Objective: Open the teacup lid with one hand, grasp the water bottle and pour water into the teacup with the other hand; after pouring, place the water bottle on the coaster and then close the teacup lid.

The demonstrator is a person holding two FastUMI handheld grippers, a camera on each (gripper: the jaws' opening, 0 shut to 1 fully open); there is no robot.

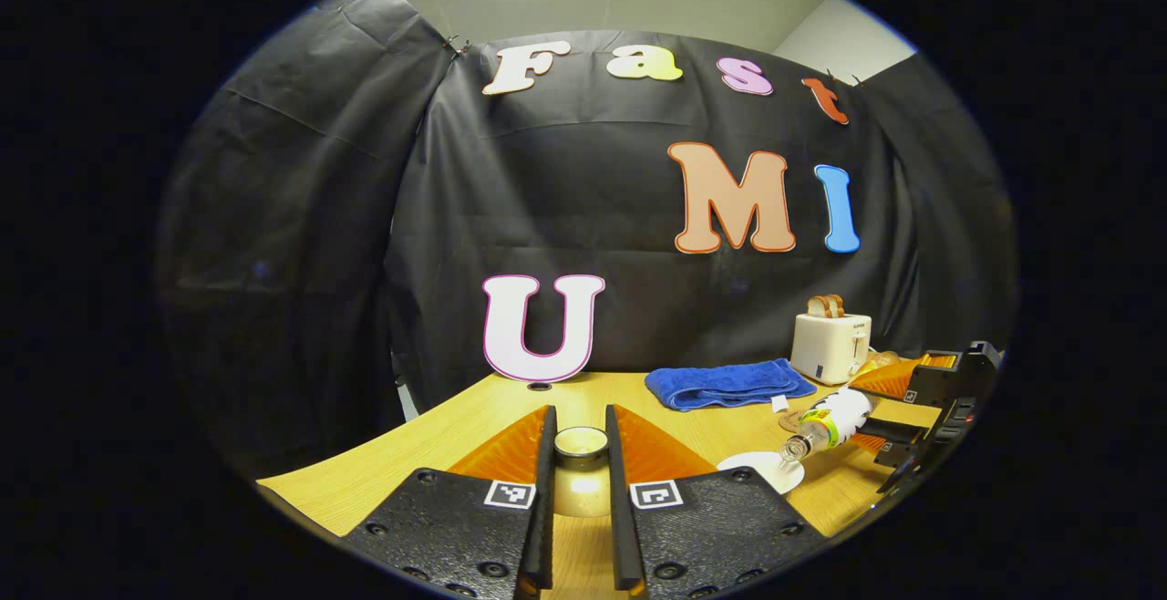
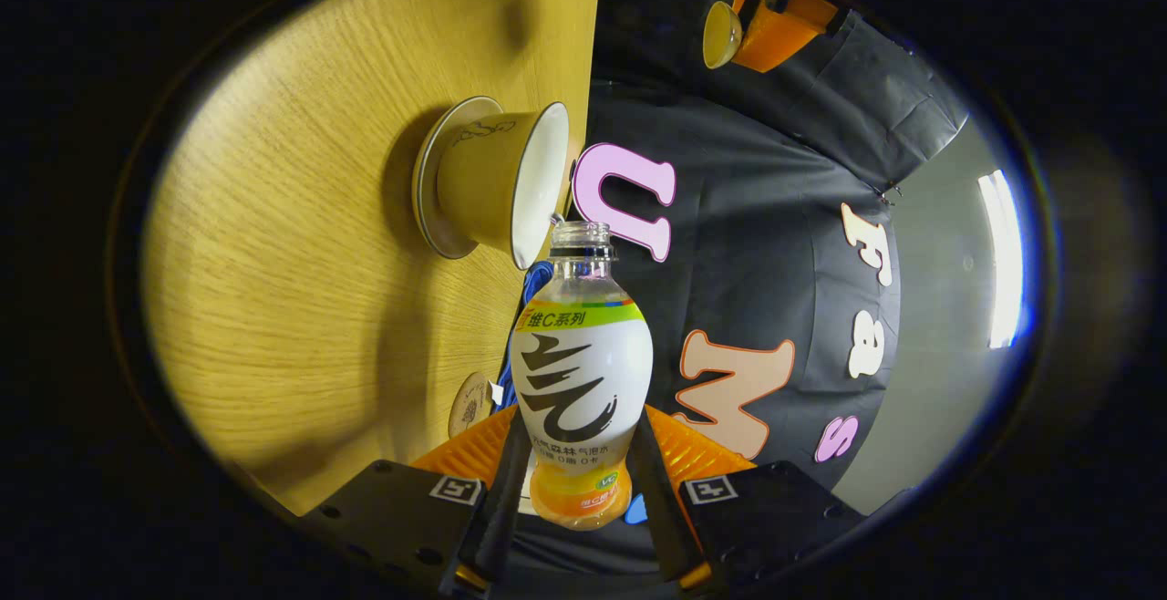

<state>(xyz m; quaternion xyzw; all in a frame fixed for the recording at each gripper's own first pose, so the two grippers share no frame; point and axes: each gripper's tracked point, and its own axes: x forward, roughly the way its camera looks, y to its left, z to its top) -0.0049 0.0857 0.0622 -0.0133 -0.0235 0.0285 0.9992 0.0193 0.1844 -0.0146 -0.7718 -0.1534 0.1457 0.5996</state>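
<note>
My left gripper [image 1: 580, 431] is shut on the round teacup lid [image 1: 581, 447], held up above the table's near edge. To its right, the open white teacup [image 1: 759, 470] stands uncovered. The capless water bottle [image 1: 837, 418] is tipped on its side with its mouth at the cup's rim. In the right gripper view, my right gripper [image 2: 578, 440] is shut on the bottle [image 2: 582, 358], whose mouth almost touches the rim of the teacup [image 2: 511, 182] on its saucer [image 2: 427, 188]. The left gripper [image 2: 761, 21] with the lid [image 2: 720, 35] shows far off. A round coaster [image 2: 469, 405] lies beside the bottle.
A folded blue towel [image 1: 729, 383] lies behind the cup, with a white toaster [image 1: 830, 346] holding bread at the back right. The wooden table [image 1: 438, 440] ends close in front of my left gripper. The black cloth wall stands behind the table.
</note>
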